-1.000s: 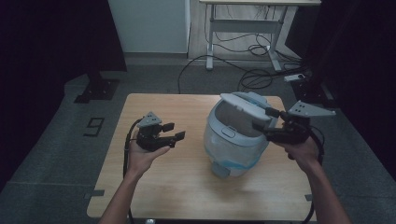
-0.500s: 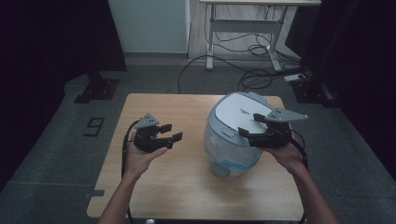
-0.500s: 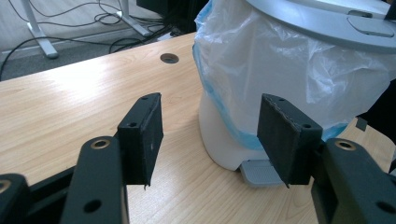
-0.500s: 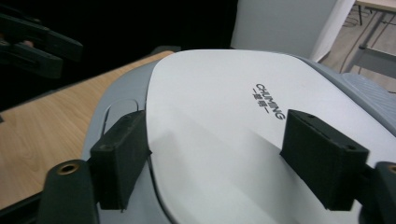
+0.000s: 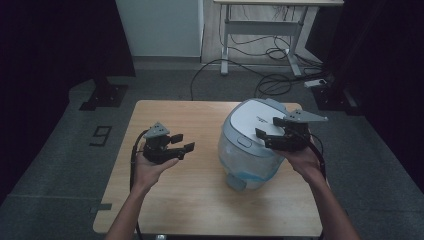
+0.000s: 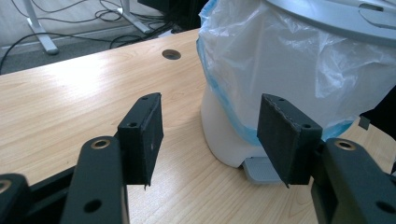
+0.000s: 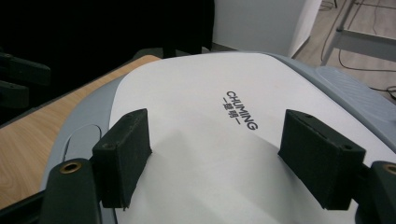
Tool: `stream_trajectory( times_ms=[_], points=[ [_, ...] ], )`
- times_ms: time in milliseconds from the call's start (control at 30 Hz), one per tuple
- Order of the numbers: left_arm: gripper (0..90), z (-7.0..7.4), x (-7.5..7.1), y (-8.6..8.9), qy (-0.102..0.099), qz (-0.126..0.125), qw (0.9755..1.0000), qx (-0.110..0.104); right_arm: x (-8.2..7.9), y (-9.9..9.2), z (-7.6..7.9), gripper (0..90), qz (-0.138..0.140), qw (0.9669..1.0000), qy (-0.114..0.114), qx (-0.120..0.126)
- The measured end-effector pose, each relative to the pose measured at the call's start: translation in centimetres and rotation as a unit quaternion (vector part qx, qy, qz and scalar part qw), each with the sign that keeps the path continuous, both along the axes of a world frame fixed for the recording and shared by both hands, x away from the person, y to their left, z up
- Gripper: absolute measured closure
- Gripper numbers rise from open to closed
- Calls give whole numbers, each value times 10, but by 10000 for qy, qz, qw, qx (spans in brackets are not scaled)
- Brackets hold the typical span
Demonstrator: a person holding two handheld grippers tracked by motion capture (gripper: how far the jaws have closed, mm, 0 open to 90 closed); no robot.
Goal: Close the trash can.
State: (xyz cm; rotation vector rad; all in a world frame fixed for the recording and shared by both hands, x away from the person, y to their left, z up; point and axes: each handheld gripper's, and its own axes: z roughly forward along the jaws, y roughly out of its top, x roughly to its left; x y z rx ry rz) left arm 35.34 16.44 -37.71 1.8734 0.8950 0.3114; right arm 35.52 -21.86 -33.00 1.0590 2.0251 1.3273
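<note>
Left half of the table [image 5: 165, 200] is wide open, easy passing there. Right half is blocked by the big lidded bin [image 5: 245, 150]; maybe a thin strip behind it, hard to tell.

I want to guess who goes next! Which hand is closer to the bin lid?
Probably the right. The right gripper hovers open over the bin lid, while the left gripper waits beside the bin, apart from it.

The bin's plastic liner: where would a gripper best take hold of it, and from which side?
Probably at the loose, crinkled overhang of the liner just under the lid, coming level from the left gripper side. There the film bulges free of the bin wall, so open jaws could pinch a fold. The lid is smooth and closed, offering no edge from above.
</note>
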Motion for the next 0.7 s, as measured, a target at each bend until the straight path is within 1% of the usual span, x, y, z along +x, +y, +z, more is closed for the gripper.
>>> stream_trajectory(
  times_ms=[67, 233, 267, 300, 333, 367, 400, 433, 467, 500, 700],
  points=[
    [408, -1, 0, -1, 0, -3, 10000, 9, -1, 5, 1, 256, -68, 9997, -1, -231],
    [407, -1, -2, -1, -9, -11, 10000, 2, -4, 4, 3, 250, -60, 9996, 3, -275],
    [407, -1, -2, 0, -12, -6, 10000, 3, -6, 2, 3, 252, -90, 9996, -35, -263],
    [407, 0, -2, 1, -22, 1, 10000, 6, -9, -1, 2, 253, -99, 9998, -101, -141],
    [407, 0, -2, 1, -18, 8, 10000, -9, -13, -6, 2, 251, -55, 9999, -138, 37],
    [407, 0, -2, 2, -25, 15, 10000, -11, -18, -11, 2, 251, -51, 9996, -235, 165],
    [407, 0, -2, 3, -22, 22, 10000, -16, -23, -17, 2, 251, -60, 9992, -328, 227],
    [407, 0, -2, 3, -25, 28, 10000, -16, -28, -22, 1, 251, -57, 9989, -382, 262],
    [407, 0, -3, 3, -31, 29, 10000, -19, -37, -33, -3, 251, -48, 9985, -457, 313],
    [407, -1, -3, 3, -27, 30, 10000, -16, -37, -33, -3, 251, -48, 9985, -457, 313],
    [406, -2, -8, 5, -44, 54, 10000, -26, -61, -61, -23, 253, -50, 9974, -587, 422]
  ],
)
